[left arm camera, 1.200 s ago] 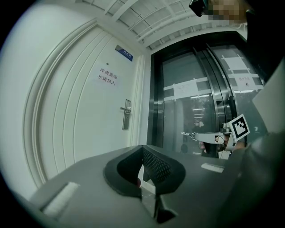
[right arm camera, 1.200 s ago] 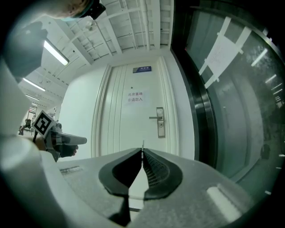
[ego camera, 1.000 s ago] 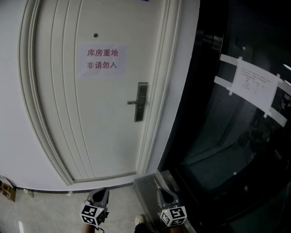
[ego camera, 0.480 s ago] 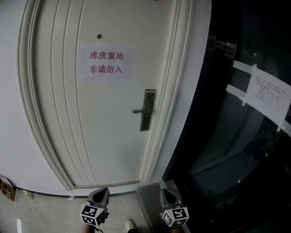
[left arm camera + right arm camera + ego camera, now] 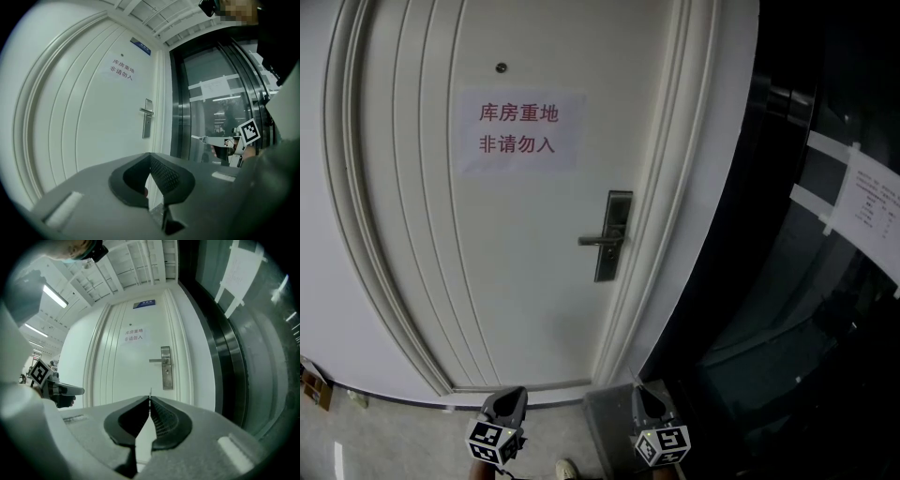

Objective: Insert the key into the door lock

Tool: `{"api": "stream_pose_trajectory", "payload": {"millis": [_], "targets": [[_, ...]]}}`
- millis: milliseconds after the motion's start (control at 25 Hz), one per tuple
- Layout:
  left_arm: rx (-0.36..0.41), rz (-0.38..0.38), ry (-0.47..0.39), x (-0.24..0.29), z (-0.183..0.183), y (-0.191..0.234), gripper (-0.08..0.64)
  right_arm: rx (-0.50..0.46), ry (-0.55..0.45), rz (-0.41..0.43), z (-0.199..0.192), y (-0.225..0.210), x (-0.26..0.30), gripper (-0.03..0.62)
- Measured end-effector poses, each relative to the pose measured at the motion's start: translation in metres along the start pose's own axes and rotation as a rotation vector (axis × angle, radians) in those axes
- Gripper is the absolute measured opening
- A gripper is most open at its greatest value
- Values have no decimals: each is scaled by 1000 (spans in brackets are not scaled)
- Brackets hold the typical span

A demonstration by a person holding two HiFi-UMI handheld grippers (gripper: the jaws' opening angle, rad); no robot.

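Key [image 5: 150, 392]: pinched edge-on in the clenched right gripper [image 5: 149, 399], tip level toward the door lock [image 5: 611, 246], likely for straight entry; well apart from it. Left gripper [image 5: 150, 157]: clenched, nothing seen inside, idle beside.

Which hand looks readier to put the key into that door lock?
Right. The right gripper has its jaws shut on a thin blade, apparently the key, and the lock plate sits almost straight ahead of it. The left gripper shows no key sticking out of its shut jaws.
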State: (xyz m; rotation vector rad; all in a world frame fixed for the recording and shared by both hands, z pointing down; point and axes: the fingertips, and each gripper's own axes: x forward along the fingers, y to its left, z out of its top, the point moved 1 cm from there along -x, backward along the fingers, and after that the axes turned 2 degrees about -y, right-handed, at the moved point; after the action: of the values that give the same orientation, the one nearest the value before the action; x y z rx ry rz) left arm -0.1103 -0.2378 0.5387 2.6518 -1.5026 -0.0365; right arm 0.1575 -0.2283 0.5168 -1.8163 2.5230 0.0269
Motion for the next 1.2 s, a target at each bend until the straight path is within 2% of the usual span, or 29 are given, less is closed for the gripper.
{"api": "stream_pose_trajectory", "payload": {"millis": [520, 960, 1200], "targets": [[-13, 0, 17, 53, -3, 15, 2, -13, 6, 2, -7, -29, 54, 11], [-14, 7, 14, 90, -3, 27, 2, -171, -24, 2, 18, -50, 101, 11], [-20, 30, 18, 103, -6, 38, 2, -367, -76, -2, 51, -58, 129, 11]]}}
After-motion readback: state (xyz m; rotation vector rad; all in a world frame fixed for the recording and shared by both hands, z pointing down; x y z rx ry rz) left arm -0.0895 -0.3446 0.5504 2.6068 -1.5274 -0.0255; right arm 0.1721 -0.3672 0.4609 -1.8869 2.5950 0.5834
